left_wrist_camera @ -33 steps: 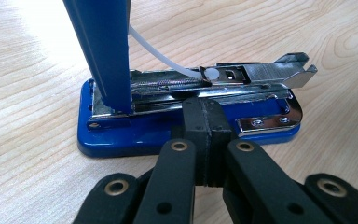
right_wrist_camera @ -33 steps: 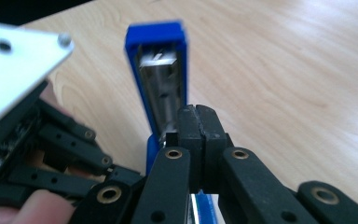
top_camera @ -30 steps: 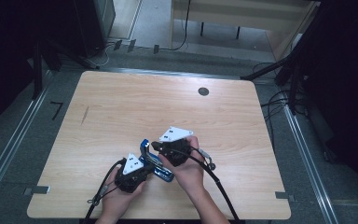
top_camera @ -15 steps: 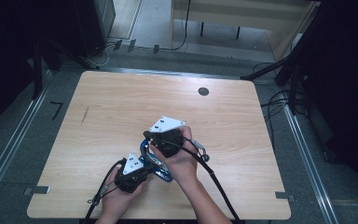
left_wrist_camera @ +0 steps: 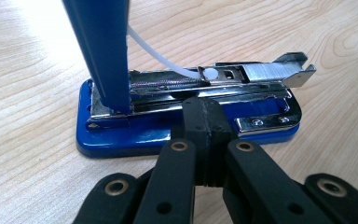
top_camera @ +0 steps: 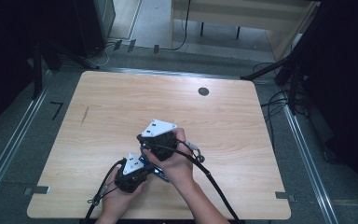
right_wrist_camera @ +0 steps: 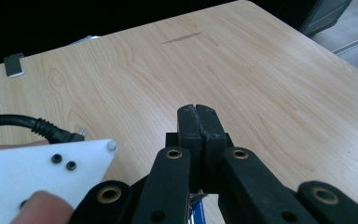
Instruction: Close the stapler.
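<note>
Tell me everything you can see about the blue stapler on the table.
The stapler lies flat on the pale wooden table, near the person's edge. It has a glossy blue base and is swung open: its blue top arm stands nearly upright at one end. The shiny metal magazine lies exposed, with a strip of staples at its far end and a white plastic pusher on a spring. The shut left tongs sit at its base edge; whether they touch is unclear.

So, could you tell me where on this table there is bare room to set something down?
Most of the table is bare: the whole far half between the round dark cable hole and the dark streak, plus the strips along either side edge. It is crowded at the near middle, where both hands, the left gripper, the right gripper and the open blue stapler sit.
</note>
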